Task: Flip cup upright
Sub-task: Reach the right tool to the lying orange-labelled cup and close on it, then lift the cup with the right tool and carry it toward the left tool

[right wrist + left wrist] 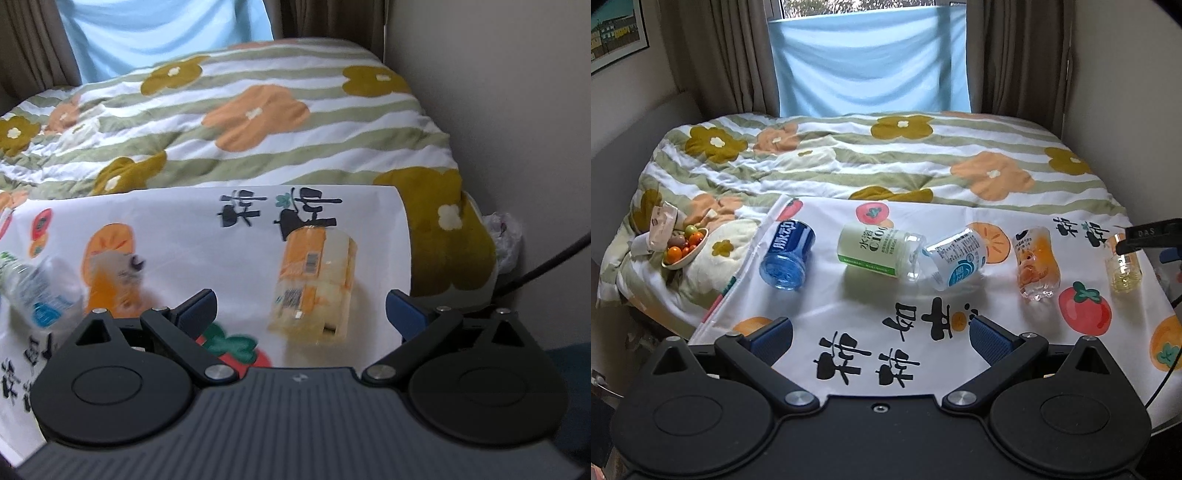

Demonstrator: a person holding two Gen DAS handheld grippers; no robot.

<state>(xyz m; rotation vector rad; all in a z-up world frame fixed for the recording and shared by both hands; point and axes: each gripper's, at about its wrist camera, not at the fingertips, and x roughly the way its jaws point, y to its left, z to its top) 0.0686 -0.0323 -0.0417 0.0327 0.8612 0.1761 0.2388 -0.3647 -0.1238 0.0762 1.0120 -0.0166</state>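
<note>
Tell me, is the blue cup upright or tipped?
Tipped. The blue cup lies on its side on the cloth, one round end toward the camera.

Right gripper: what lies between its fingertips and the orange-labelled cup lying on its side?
Only bare printed cloth. In the right wrist view, the open right gripper points at the orange-labelled cup, which lies between the line of its fingers, untouched.

Both wrist views forward, sharing cloth (886, 306) (overlapping).
</note>
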